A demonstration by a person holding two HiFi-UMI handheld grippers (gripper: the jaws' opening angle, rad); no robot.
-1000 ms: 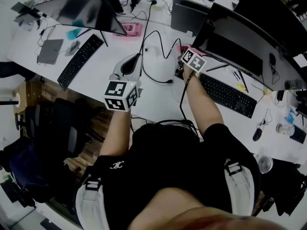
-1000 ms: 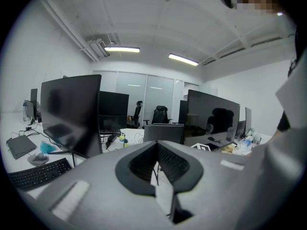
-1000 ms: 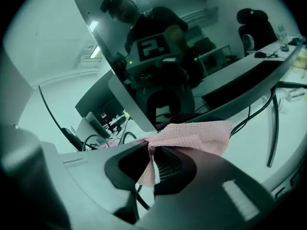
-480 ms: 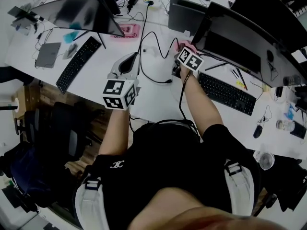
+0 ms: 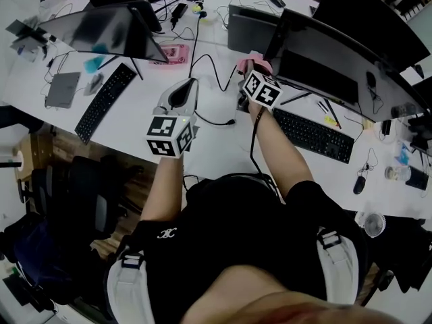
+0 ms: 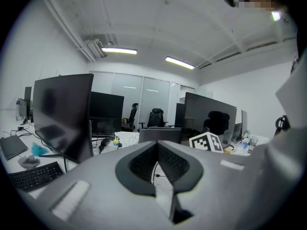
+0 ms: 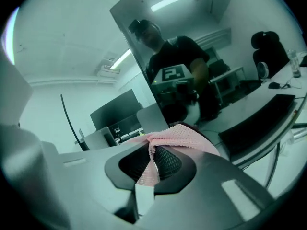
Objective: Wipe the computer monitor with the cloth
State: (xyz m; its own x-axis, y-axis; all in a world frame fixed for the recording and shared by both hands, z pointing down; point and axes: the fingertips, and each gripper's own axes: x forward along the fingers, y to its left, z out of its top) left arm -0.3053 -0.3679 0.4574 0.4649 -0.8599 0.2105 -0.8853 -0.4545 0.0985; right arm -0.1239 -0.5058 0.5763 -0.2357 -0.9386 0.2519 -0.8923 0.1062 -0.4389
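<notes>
The large dark monitor stands at the right of the white desk; in the right gripper view its screen fills the middle and mirrors the person. A pink cloth is bunched at the monitor's lower left corner. My right gripper is shut on it, and the cloth drapes over the jaws of the right gripper. My left gripper hovers over the desk to the left, shut with nothing in it. In the left gripper view the left gripper has its pads together.
A black keyboard lies below the monitor, and a black cable loops between the grippers. A second monitor, another keyboard and a pink object are at the left. A grey box stands behind. A mouse lies at the right.
My right gripper has moved a little up and left with the cloth, nearer the monitor's left edge, and more of the cloth shows. The left gripper has hardly moved.
</notes>
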